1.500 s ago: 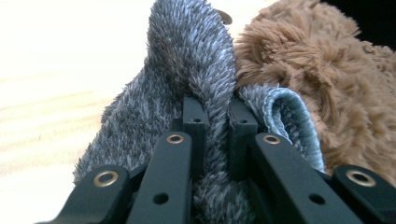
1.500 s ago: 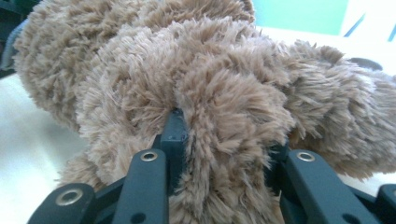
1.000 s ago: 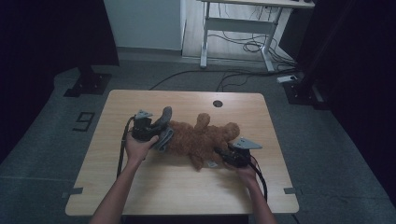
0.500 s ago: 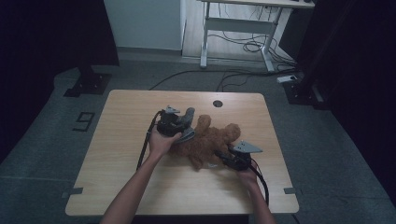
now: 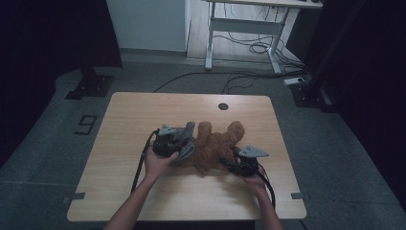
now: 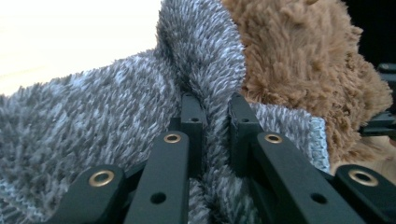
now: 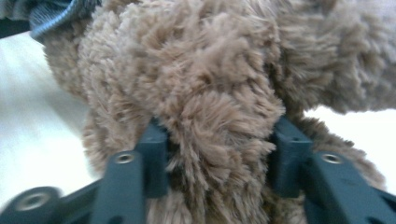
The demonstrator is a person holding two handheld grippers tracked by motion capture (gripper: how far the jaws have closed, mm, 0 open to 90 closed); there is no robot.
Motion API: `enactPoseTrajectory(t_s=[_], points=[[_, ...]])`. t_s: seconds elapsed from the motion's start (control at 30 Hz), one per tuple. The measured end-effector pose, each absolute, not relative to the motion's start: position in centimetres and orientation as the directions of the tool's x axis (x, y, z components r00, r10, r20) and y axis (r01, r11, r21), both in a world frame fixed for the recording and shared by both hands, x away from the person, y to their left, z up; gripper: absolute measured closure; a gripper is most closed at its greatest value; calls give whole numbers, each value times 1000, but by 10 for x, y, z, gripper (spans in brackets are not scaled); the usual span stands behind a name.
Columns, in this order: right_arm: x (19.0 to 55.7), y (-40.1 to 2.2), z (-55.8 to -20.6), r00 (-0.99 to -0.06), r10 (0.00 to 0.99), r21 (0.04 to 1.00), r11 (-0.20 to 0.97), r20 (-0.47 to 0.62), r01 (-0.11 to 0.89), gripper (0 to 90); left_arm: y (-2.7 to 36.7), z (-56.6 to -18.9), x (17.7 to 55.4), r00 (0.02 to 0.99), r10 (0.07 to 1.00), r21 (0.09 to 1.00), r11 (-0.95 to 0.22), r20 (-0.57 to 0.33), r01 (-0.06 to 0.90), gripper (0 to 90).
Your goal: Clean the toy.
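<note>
- Brown plush toy lies flat mid-table, a bit toward your right, limbs splayed twd the far edge. Wooden table under it.
- Grey fuzzy garment sits at the toy's left end, bunched against it – looks like you're dressing the toy w/ it, or pulling it off; can't tell which.
- Left gripper: jaws nearly together, pinching a fold of the grey knit; in the left gripper view the fabric rises betw the pads. Tight pinch makes sense – thin, stretchy cloth slips otherwise.
- Right gripper: at the toy's near-right side. Jaws have just been opening; in the right gripper view a clump of brown fur sits betw them, pads about at its sides, so prob a loose hold at best, there to anchor the toy.
- Your right hand rests low by the table, left hand behind the garment.
</note>
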State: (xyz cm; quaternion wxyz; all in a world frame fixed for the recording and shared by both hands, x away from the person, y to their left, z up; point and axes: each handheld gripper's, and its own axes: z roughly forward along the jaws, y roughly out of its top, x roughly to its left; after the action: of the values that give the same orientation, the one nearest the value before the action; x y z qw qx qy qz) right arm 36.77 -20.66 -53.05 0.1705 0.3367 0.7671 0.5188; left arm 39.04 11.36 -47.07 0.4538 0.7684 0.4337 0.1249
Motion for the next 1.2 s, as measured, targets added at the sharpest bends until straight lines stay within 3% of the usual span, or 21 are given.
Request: enactPoseTrajectory(t_s=[0.17, 0.37, 0.57, 0.7, 0.83, 1.0, 1.2], points=[[365, -217, -527, -729, 657, 911, 157, 192, 382, 341, 119, -475, 381, 596, 770, 811, -189, -228, 554, 800], [365, -206, -523, -733, 645, 899, 159, 218, 407, 209, 122, -480, 364, 603, 767, 821, -191, -217, 538, 800], [365, -202, -534, -733, 647, 878, 206, 209, 433, 435, 121, -481, 352, 610, 762, 828, -186, -219, 529, 800], [362, -200, -535, -731, 666, 886, 238, 150, 399, 550, 110, -460, 354, 628, 753, 832, -211, -196, 512, 794], [363, -201, -536, -724, 674, 890, 228, 148, 395, 592, 78, -440, 363, 675, 712, 830, -249, -193, 500, 790], [362, -203, -536, -720, 681, 888, 240, 134, 392, 622, 39, -442, 372, 700, 697, 814, -310, -157, 491, 786], [361, -208, -539, -725, 674, 892, 229, 143, 389, 640, 58, -449, 371, 673, 729, 810, -319, -121, 491, 786]])
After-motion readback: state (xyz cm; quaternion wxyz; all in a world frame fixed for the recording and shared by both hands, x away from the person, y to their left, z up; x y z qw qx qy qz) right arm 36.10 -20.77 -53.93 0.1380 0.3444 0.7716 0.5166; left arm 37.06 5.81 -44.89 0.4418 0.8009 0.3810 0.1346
